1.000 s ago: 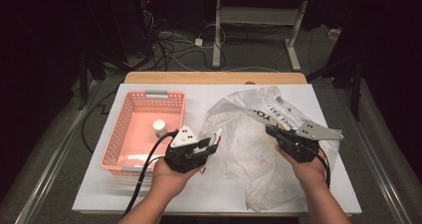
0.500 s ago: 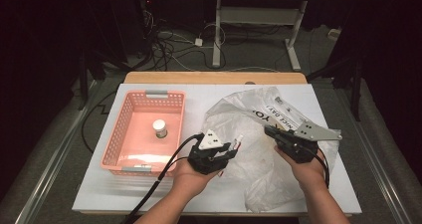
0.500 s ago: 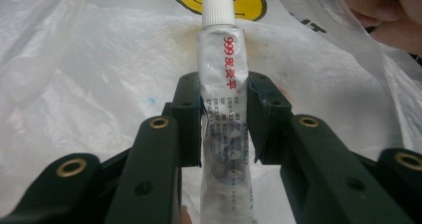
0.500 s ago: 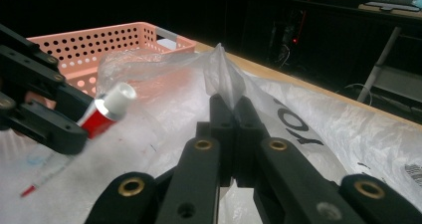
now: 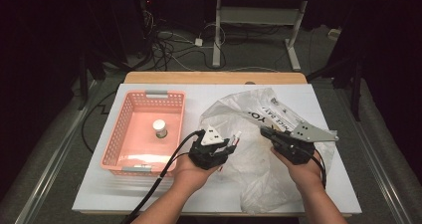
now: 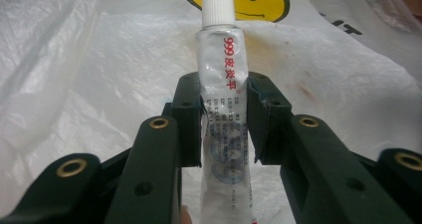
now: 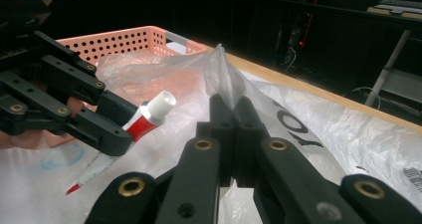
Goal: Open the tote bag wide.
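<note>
We read red "999" on the white crinkled ointment tube (image 6: 223,109), centre frame, cap pointing up, clamped in our left gripper (image 6: 224,104); right gripper (image 7: 232,115) pinches the translucent printed plastic bag (image 7: 219,74).

White table (image 5: 114,194), pink basket (image 5: 122,134) left, crumpled plastic bag (image 5: 259,174) right, seemingly touching.
</note>
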Demonstrator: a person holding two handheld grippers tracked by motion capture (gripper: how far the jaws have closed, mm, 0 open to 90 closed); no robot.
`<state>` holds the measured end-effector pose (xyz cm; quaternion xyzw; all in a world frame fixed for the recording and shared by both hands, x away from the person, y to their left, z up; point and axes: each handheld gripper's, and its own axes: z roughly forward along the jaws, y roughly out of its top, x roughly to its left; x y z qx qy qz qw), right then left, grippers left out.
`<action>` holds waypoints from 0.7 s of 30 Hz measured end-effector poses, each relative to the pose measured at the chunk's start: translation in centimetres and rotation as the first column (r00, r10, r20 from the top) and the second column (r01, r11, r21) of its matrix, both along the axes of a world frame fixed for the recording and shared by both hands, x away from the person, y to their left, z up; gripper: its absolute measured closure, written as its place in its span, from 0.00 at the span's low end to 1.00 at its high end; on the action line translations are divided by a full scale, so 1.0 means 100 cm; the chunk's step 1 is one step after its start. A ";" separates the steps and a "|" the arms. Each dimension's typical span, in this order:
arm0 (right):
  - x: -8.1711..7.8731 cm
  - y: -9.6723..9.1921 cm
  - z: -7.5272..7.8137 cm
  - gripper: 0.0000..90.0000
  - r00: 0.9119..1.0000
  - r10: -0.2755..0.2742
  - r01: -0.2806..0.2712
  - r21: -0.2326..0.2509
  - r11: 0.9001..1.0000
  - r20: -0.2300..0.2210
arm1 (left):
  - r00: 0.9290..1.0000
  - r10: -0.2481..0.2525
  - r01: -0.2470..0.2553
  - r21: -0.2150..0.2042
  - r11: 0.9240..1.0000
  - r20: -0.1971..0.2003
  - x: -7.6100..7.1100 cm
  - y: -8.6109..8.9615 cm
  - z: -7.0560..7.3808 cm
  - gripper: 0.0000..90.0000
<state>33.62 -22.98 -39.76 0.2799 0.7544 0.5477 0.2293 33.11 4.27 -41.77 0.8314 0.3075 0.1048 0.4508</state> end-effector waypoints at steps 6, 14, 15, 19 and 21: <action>-0.001 0.004 0.002 1.00 1.000 0.004 -0.004 0.007 1.000 0.003 | 1.000 -0.007 0.007 0.009 1.000 -0.004 0.001 -0.007 -0.004 0.76; 0.000 0.006 0.002 1.00 1.000 0.014 -0.014 0.017 1.000 0.008 | 1.000 0.013 -0.013 0.015 1.000 -0.015 0.014 -0.027 -0.015 0.76; 0.000 0.006 0.002 1.00 1.000 0.015 -0.015 0.016 1.000 0.011 | 1.000 0.015 -0.015 0.016 1.000 -0.016 0.015 -0.029 -0.017 0.76; 0.001 0.005 0.002 1.00 1.000 0.012 -0.012 0.017 1.000 0.009 | 1.000 0.017 -0.016 0.036 0.999 -0.016 0.021 -0.042 -0.024 0.76; 0.001 0.005 0.002 1.00 1.000 0.009 -0.009 0.020 1.000 0.004 | 1.000 0.016 -0.016 0.039 0.999 -0.017 0.024 -0.048 -0.027 0.75</action>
